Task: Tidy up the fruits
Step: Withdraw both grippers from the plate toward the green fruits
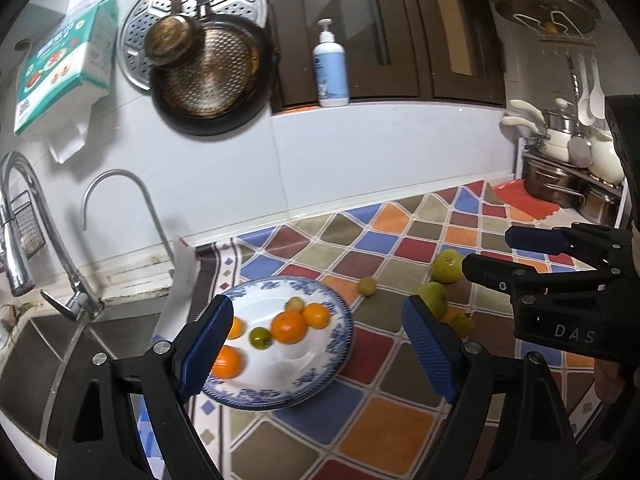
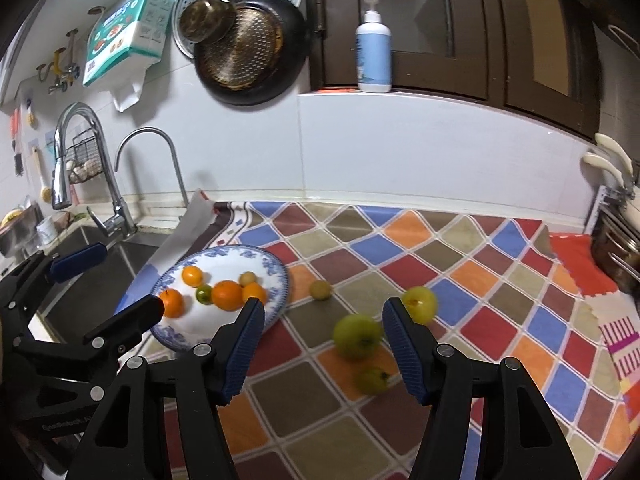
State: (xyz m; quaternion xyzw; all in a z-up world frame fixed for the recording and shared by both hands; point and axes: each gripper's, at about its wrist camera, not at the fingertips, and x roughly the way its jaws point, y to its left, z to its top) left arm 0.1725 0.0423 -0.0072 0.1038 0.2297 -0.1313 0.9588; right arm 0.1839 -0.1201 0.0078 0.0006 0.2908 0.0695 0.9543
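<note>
A blue-and-white plate point(image 1: 340, 364) point(image 2: 276, 276) lies at the left end of a checked mat. It holds several oranges point(image 1: 289, 326) point(image 2: 227, 295), a small green fruit point(image 1: 260, 337) and a small yellowish one point(image 1: 295, 303). My left gripper point(image 1: 318, 346) point(image 2: 132, 280) is open above the plate and holds nothing. Right of the plate, on the mat, lie a small yellow-green fruit point(image 2: 321, 290), a green apple point(image 2: 356, 336) point(image 1: 432, 298), a yellow-green apple point(image 2: 419, 304) point(image 1: 448, 266) and a small green fruit point(image 2: 372, 380). My right gripper point(image 2: 323, 320) point(image 1: 488, 251) is open above these, its pads clear of the green apple.
A steel sink point(image 1: 48, 344) with two faucets point(image 2: 120, 200) borders the plate on the left. Pans point(image 1: 212, 76) hang on the wall behind, and a pump bottle point(image 2: 373, 52) stands on the sill. A rack of pots point(image 1: 568, 176) closes off the counter's right end.
</note>
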